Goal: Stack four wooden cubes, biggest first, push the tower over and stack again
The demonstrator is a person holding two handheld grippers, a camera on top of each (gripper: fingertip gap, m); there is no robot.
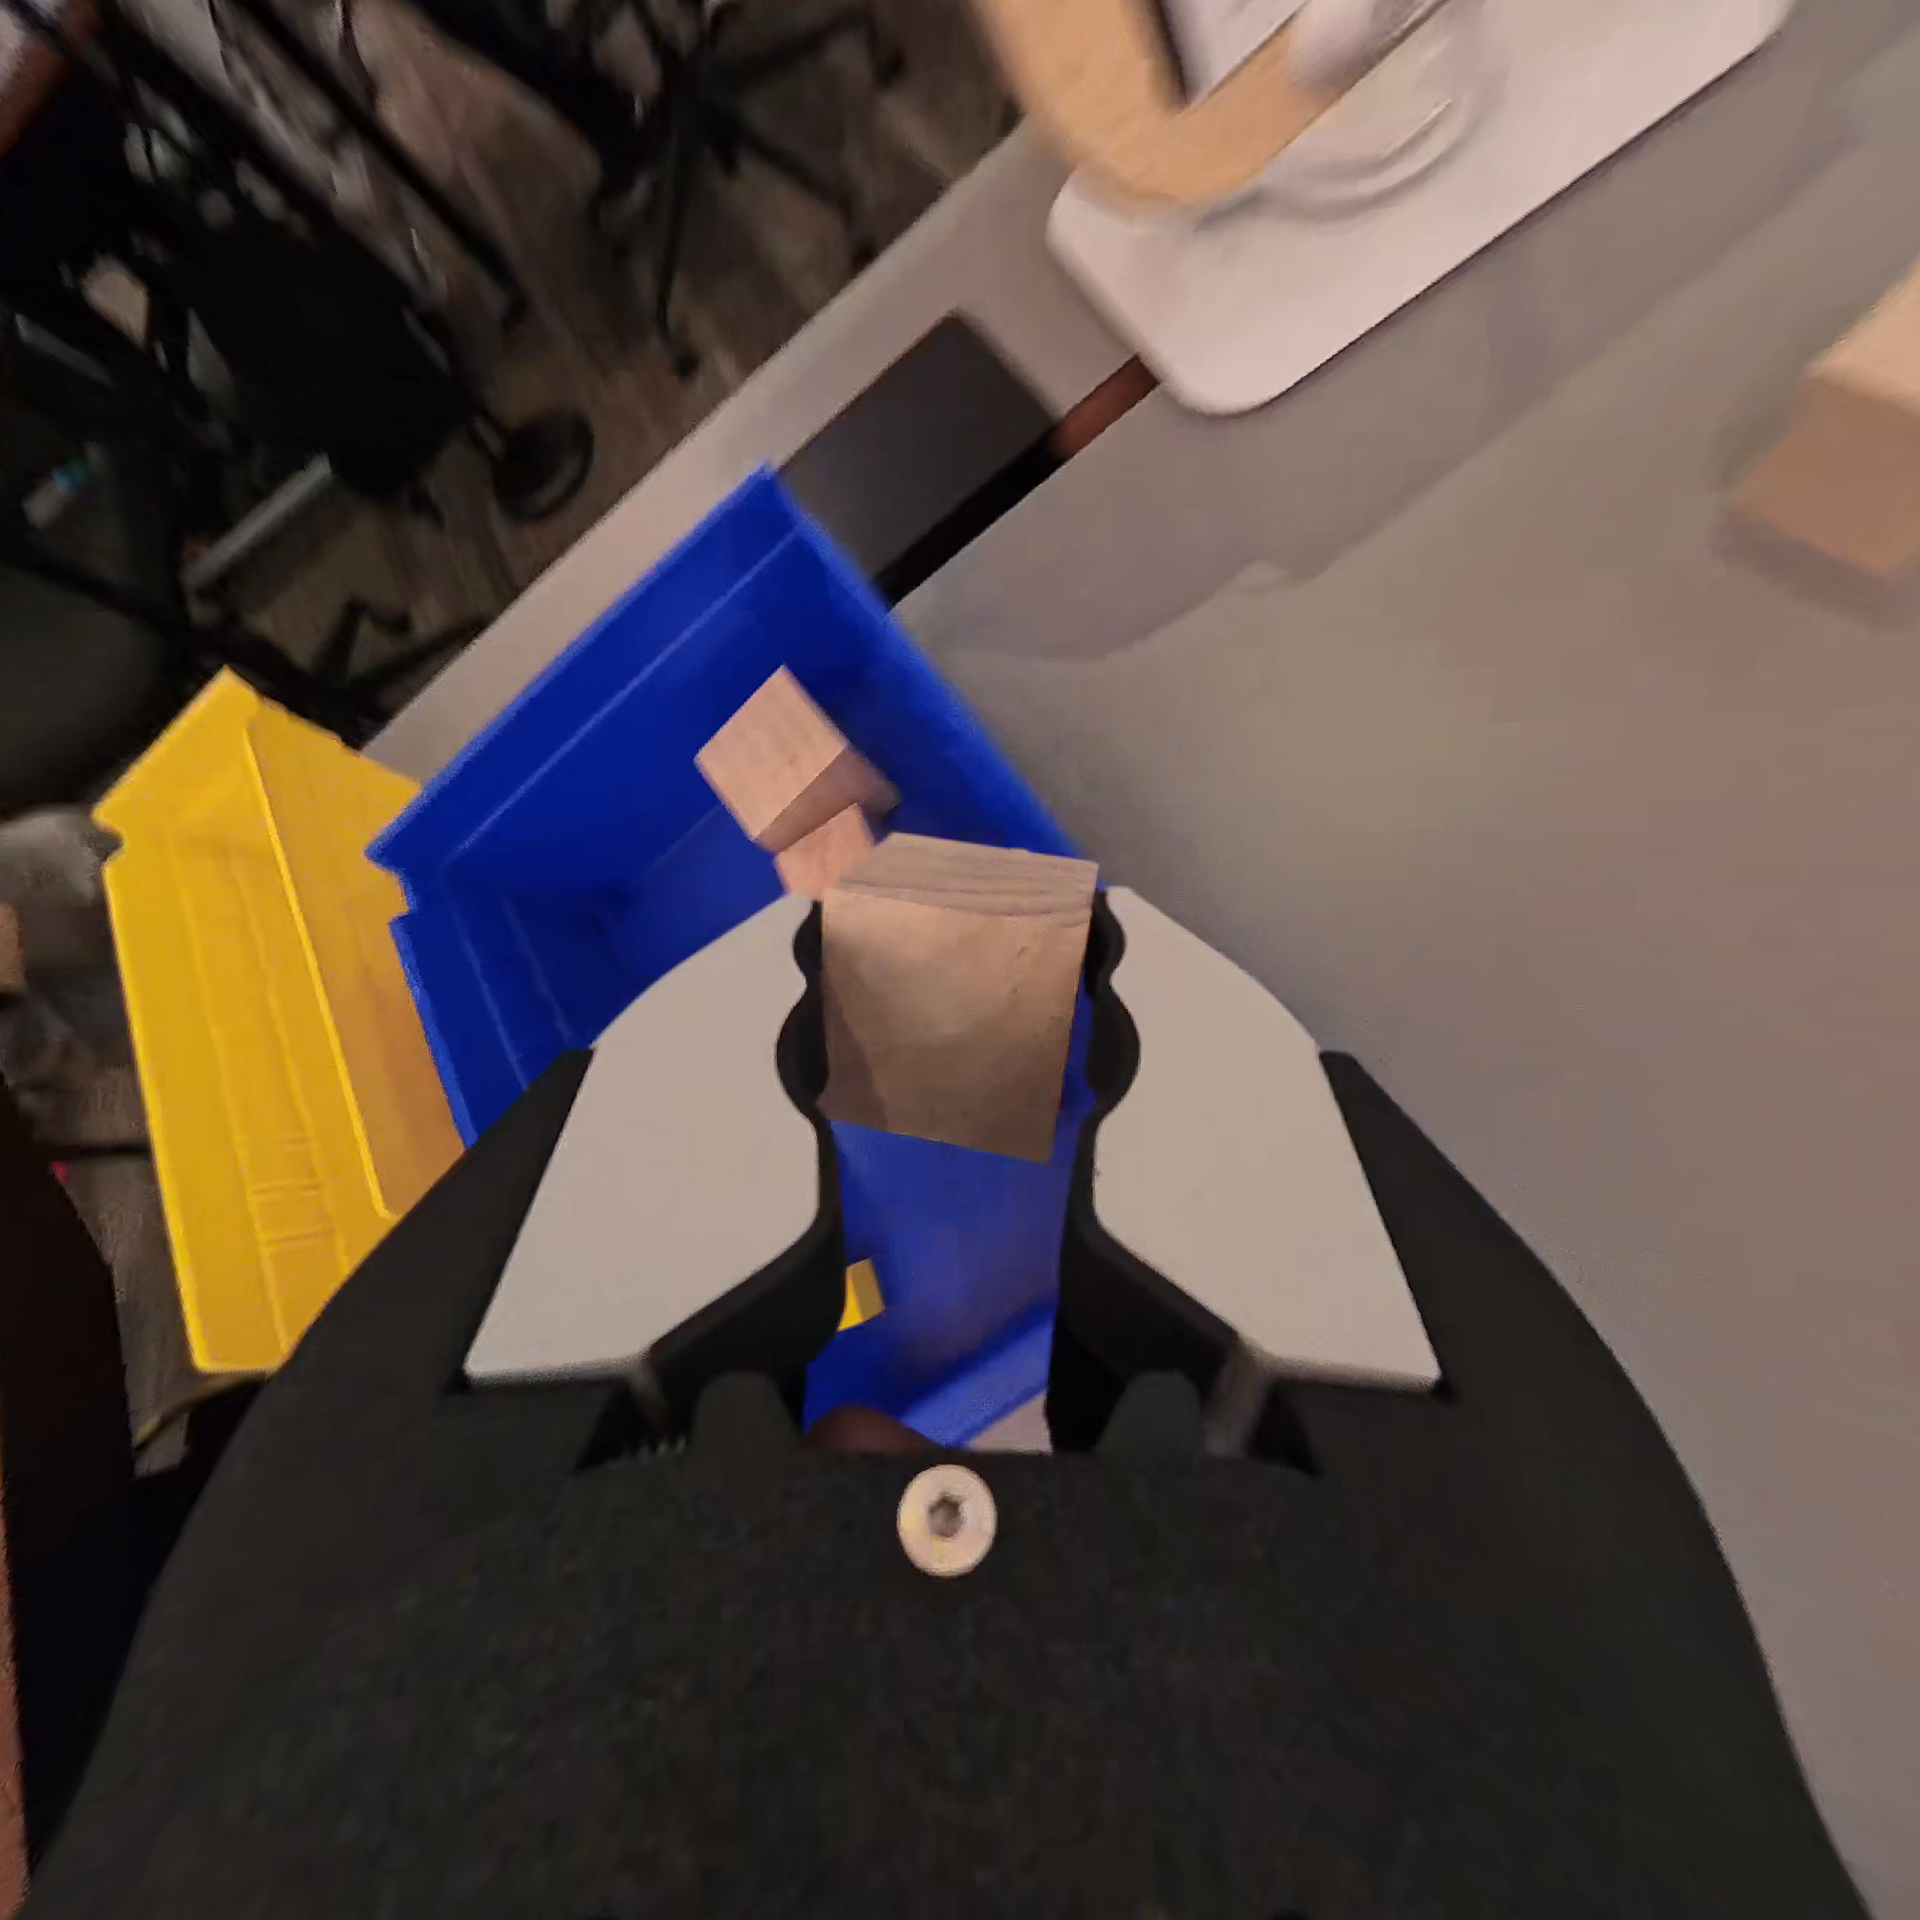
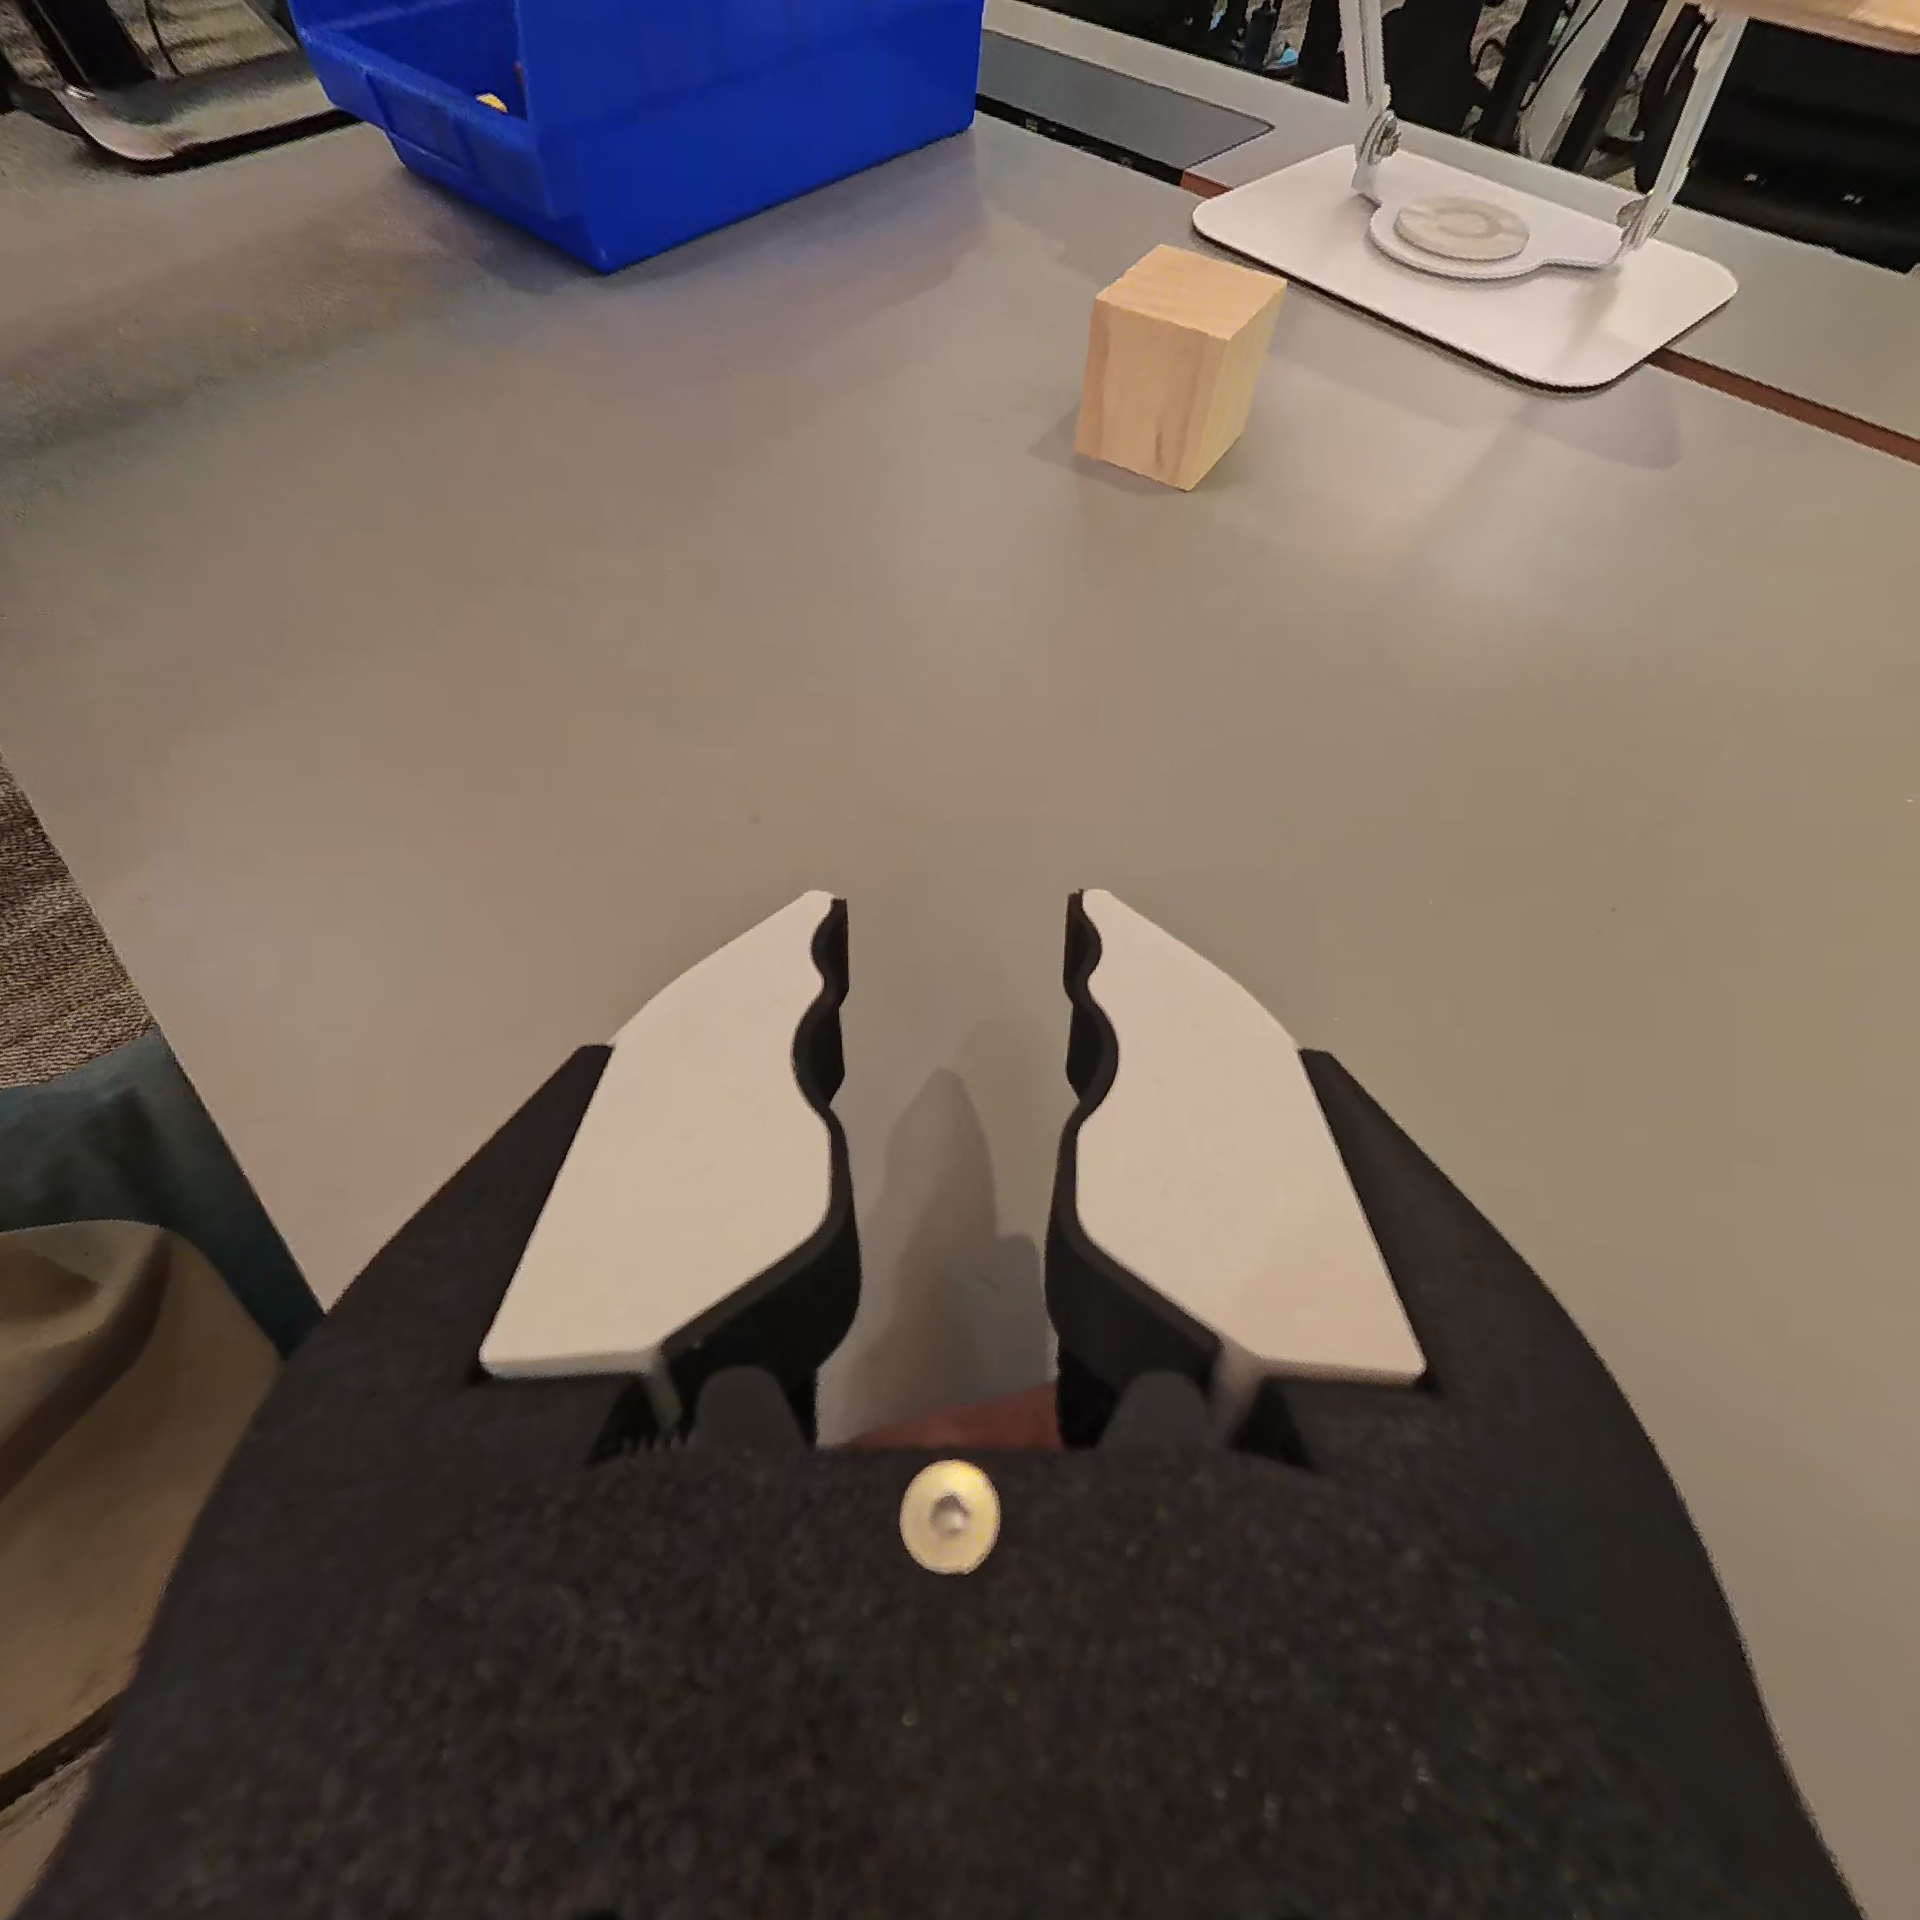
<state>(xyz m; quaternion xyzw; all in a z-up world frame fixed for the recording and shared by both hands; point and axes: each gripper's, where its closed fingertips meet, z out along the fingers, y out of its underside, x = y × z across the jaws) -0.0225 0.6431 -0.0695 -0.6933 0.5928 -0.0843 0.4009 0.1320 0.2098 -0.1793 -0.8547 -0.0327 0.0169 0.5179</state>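
My left gripper (image 1: 956, 925) is shut on a wooden cube (image 1: 951, 1013) and holds it above the blue bin (image 1: 582, 821). Two smaller wooden cubes lie in the bin, one (image 1: 784, 764) partly over the other (image 1: 826, 857). The biggest wooden cube (image 2: 1179, 364) stands alone on the grey table; it shows blurred at the right edge of the left wrist view (image 1: 1849, 468). My right gripper (image 2: 956, 914) is open and empty, low over the table, well short of the big cube.
A yellow bin (image 1: 260, 1039) sits left of the blue bin at the table edge. A white stand base (image 2: 1475, 281) lies behind the big cube. The blue bin also shows at the far left in the right wrist view (image 2: 665, 125). Chairs stand beyond the table.
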